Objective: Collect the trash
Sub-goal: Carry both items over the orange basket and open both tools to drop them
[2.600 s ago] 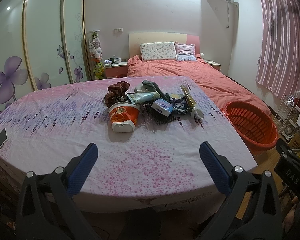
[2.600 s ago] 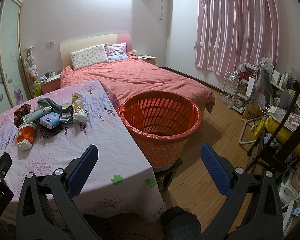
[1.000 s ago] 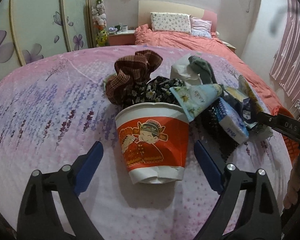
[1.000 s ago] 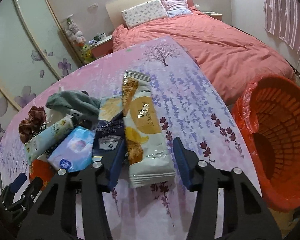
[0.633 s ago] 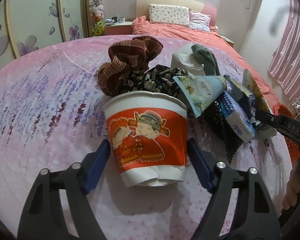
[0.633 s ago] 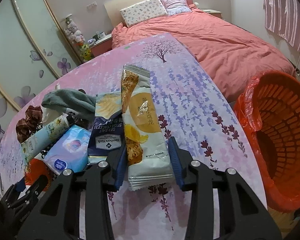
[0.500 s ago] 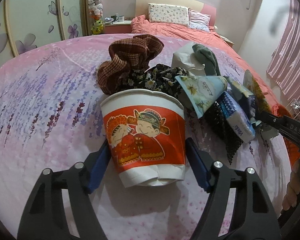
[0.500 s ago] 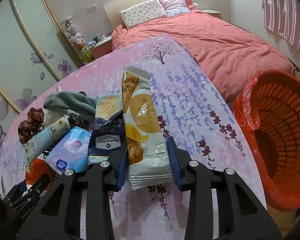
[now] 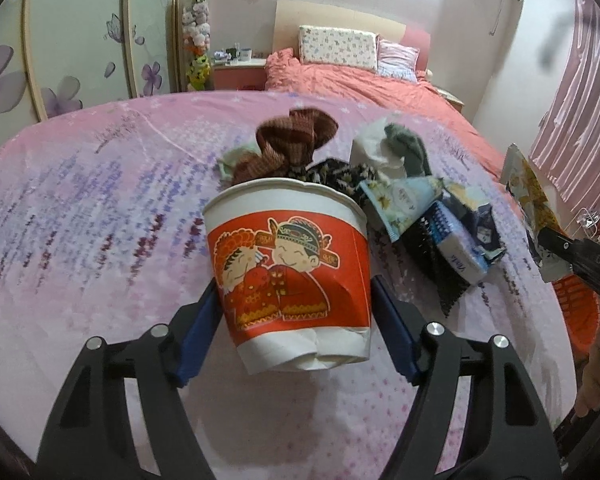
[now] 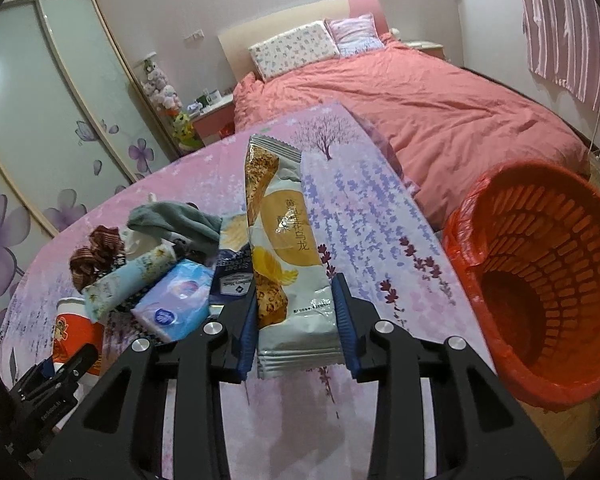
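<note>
Cup: paper noodle cup (image 9: 288, 280), red with a cartoon couple, sits between the blue pads of the left gripper (image 9: 292, 312); both pads press its sides, and a small dent shows low on its right side. It seems raised a little off the table (image 9: 80, 240), its base tilted toward the camera, though I cannot be sure it is clear of the cloth.
Snack bag: long crisp packet (image 10: 288, 256) is pinched at its lower end by the right gripper (image 10: 296, 320) and stands up off the table.
Change: half a second ago the left pads were just meeting the cup and the packet lay nearly flat; a second ago both tools were open around their targets. Now both are clenched and loaded.
Meaning: two pieces of rubbish look secured at once, so the grasping step seems done and carrying comes next.
Bin: orange basket (image 10: 540, 280), lined with an orange bag, stands on the floor just beside the table's right edge, near the packet and farther from the cup.
Left on the table: behind the cup lie a brown scrunchie (image 9: 296, 136), a tissue pack (image 10: 176, 300), a tube (image 10: 128, 280), a dark bag (image 10: 232, 276) and a grey sock (image 10: 172, 216).
Risk: thin cup may crumple further under a hard squeeze.
</note>
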Available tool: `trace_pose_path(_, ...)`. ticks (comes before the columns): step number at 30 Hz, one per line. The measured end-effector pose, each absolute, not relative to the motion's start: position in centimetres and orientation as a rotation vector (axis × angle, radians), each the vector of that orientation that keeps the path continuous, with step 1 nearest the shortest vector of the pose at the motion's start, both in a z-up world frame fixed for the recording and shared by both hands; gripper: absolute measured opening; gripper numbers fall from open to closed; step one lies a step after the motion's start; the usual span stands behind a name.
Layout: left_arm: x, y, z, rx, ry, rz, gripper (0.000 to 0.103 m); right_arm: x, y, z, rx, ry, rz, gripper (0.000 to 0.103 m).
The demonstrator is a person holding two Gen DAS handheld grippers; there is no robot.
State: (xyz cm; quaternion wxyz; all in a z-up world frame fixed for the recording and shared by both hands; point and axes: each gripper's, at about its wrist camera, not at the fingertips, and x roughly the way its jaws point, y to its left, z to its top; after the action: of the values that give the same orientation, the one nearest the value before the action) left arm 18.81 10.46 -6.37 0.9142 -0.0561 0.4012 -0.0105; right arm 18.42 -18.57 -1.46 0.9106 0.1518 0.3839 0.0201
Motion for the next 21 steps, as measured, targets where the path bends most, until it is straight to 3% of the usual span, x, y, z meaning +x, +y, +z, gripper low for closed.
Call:
trace_pose_path(10, 16.1, 9.3, -2.3, -0.109, 0.748, -0.058, 0.071, 15.3, -19.3, 1.2, 0.291, 0.704, 0.025, 0.035)
trace_pose_path(21, 16.3, 0.2, 1.2, -0.081, 0.693, -0.274, 0.071, 11.9, -24.4, 2.3, 0.304, 0.623, -0.127, 0.035)
